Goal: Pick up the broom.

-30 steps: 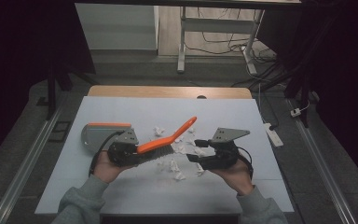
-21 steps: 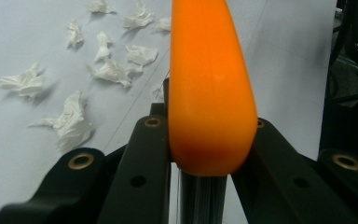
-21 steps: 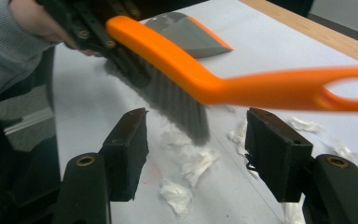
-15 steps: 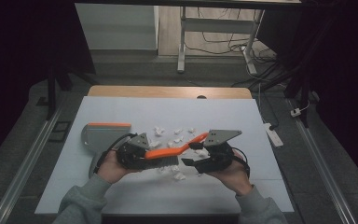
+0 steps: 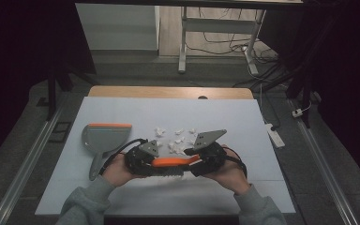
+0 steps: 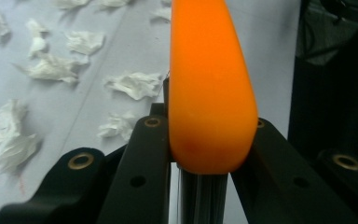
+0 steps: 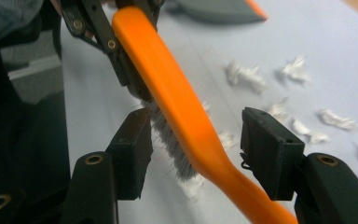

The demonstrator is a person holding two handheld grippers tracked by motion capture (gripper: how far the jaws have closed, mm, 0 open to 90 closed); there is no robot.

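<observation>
brush [image 5: 176,162] lying level between the two grippers, low over the table [image 5: 243,126].
left gripper [image 5: 139,161] is clamping one end of the orange brush, its jaws pressing both sides; left hand [image 5: 115,169] is lying low at the near edge. right gripper [image 5: 205,160] is spreading its jaws apart around the handle, neither pad touching. paper scraps [image 5: 176,140] are lying just behind, dustpan [image 5: 104,137] farther left.

One orange brush [image 5: 174,162] sits at lower centre, one grey dustpan [image 5: 102,138] at left, and roughly ten white paper scraps [image 5: 178,140] are scattered mid-frame.
</observation>
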